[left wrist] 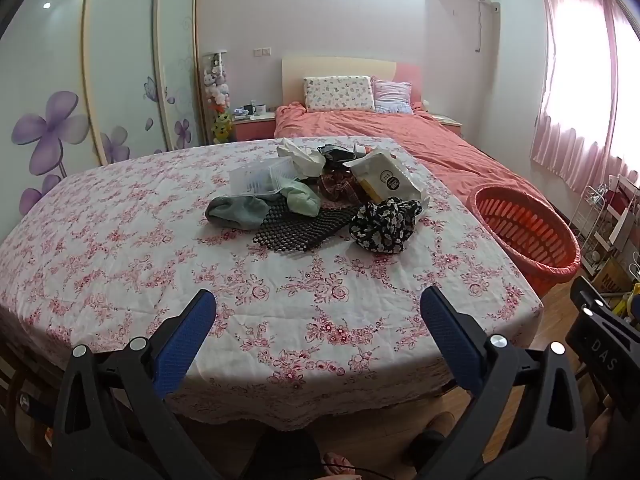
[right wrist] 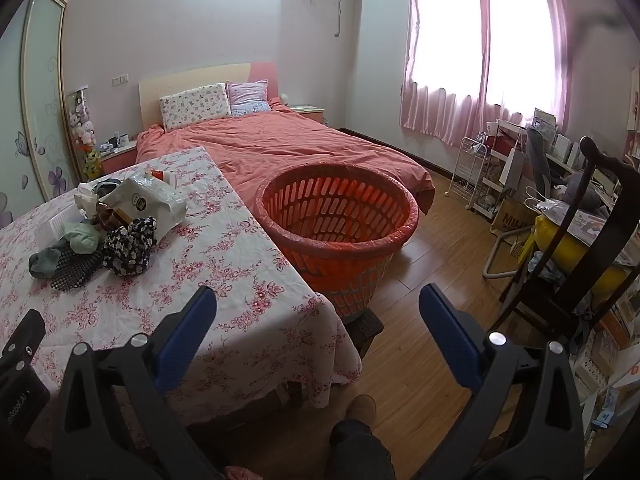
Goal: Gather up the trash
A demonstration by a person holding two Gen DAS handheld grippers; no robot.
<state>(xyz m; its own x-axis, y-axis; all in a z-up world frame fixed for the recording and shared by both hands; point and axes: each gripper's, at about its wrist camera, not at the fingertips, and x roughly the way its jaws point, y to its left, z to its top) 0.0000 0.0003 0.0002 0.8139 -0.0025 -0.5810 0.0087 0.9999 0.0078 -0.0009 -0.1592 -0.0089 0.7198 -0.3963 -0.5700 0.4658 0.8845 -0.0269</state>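
- One heap of trash (left wrist: pixel 316 196) is piled toward the far side of the counter (left wrist: pixel 120 264), which is draped in a pink-flowered cloth.
- In the heap are seen a clear plastic tray (left wrist: pixel 262 180), a grey-green rag (left wrist: pixel 236 210), a pale green wad (left wrist: pixel 304 198), a black mesh mat (left wrist: pixel 300 230), a dark floral scrunched cloth (left wrist: pixel 384 224), a white printed bag (left wrist: pixel 386 178) and crumpled white paper (left wrist: pixel 304 156); most pieces overlap or touch one another.
- An orange basket (right wrist: pixel 336 216), lined with a thin bag, is stood on a low stool just beside the counter's right edge, and nothing is seen inside it.
- Both sets of tongs, the left tongs (left wrist: pixel 318 320) and the right tongs (right wrist: pixel 318 320), are spread wide and released, with nothing between their blue pads; both are held near the counter's front edge, well apart from the heap.
- Risks are judged as follows: because the pieces are tangled, one pull could drag neighbours along and spill them onto the floor (right wrist: pixel 432 280).
- The soft cloth pieces could slip from a shallow pinch, and the light tray could be crushed or flicked away.
- The tablecloth could be caught with thin, flat pieces such as the mat.
- A drop made short of the basket's rim could land between counter and basket.
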